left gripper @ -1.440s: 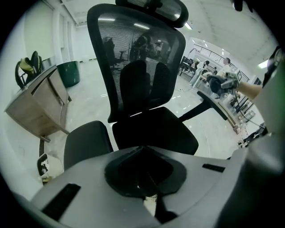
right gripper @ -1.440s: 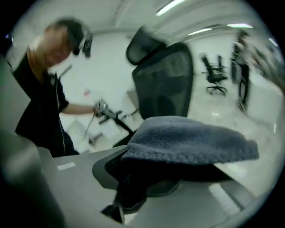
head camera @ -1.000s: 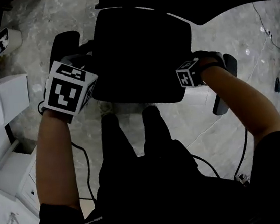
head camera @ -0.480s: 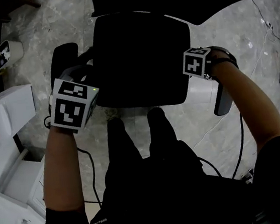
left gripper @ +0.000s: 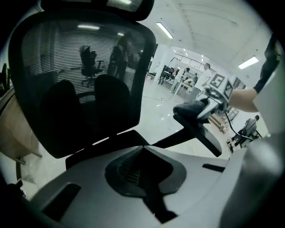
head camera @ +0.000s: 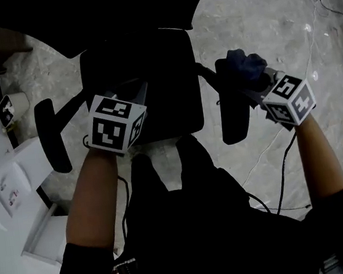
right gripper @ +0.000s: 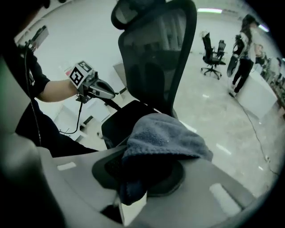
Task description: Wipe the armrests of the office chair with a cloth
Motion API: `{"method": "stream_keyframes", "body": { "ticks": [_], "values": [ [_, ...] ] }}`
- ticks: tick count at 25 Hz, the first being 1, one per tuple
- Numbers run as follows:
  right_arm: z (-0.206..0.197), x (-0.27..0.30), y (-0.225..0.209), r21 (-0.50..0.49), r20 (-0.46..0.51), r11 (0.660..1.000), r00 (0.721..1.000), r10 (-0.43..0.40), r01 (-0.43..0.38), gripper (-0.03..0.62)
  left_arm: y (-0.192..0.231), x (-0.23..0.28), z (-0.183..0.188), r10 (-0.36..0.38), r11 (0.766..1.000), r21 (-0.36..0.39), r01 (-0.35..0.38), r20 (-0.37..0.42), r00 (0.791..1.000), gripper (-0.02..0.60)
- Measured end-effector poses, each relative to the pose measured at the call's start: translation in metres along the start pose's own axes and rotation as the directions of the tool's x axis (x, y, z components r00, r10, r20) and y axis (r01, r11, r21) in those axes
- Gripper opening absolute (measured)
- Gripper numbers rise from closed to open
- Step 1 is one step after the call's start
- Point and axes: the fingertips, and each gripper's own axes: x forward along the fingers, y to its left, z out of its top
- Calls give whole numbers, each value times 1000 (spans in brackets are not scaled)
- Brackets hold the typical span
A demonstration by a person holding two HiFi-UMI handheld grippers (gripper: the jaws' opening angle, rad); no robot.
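Note:
The black office chair's seat (head camera: pixel 145 74) fills the middle of the head view, with the left armrest (head camera: pixel 51 142) and the right armrest (head camera: pixel 231 116) on either side. My right gripper (head camera: pixel 257 79) is shut on a bunched blue-grey cloth (head camera: pixel 243 65) just right of that armrest's far end. In the right gripper view the cloth (right gripper: pixel 162 136) bulges from the right gripper (right gripper: pixel 147 178). My left gripper (head camera: pixel 124 105) hovers over the seat's front left part, shut and holding nothing. In the left gripper view the left gripper (left gripper: pixel 142 173) faces the mesh backrest (left gripper: pixel 84 75) and the right armrest (left gripper: pixel 200 129).
White cabinets with an open drawer (head camera: pixel 16 183) stand at the left. A cable (head camera: pixel 283 175) trails over the marble floor at the right. My dark legs are below the seat. Another office chair (right gripper: pixel 211 49) and a standing person (right gripper: pixel 242 49) are in the background.
My right gripper has come up from beside the seat to the right armrest's far end, and the cloth now shows. My left gripper has shifted from the left armrest to over the seat.

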Motion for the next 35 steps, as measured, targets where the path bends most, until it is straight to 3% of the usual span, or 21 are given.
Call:
{"method": "stream_keyframes", "body": {
  "ticks": [4,8,12,15,19,25,26,27,29,30,32,35],
  "values": [
    [-17,-8,11,-17,132,1000,991,-3,6,80,-46,14,19,24,1000,10,-23,-46,999,-5],
    [-19,-11,11,6,210,999,977,42,-44,80,-56,10,35,54,997,60,-52,-44,998,-5],
    [-25,-12,11,36,271,996,960,70,-83,80,-71,19,32,29,999,47,-28,-34,999,-5],
    [-30,-15,14,44,300,994,951,78,-96,78,-80,31,24,3,998,69,1,-61,998,-5],
    [-25,-9,13,87,339,993,939,50,-85,78,-61,41,3,-35,997,62,41,-94,995,-5],
    [-36,-8,32,92,362,987,928,91,-132,80,-90,80,7,-184,978,78,192,-99,978,-5],
    [-37,-14,26,133,415,974,903,113,-183,80,-98,91,15,-202,973,94,211,-100,974,-5],
    [-37,-20,13,201,492,945,861,131,-259,80,-106,102,25,-216,967,115,228,-106,971,-5],
    [-43,-29,-22,333,636,848,762,121,-412,80,-124,116,37,-252,953,142,268,-123,960,-5],
    [-50,-30,-39,374,679,807,727,97,-457,81,-134,116,41,-279,945,141,295,-121,953,-5],
    [-59,-30,-58,410,733,753,677,64,-515,80,-158,101,54,-354,922,133,363,-84,931,-5],
    [-61,-24,-55,365,769,724,628,120,-585,81,-204,69,81,-441,881,181,438,-26,897,-5]
  ]
}}
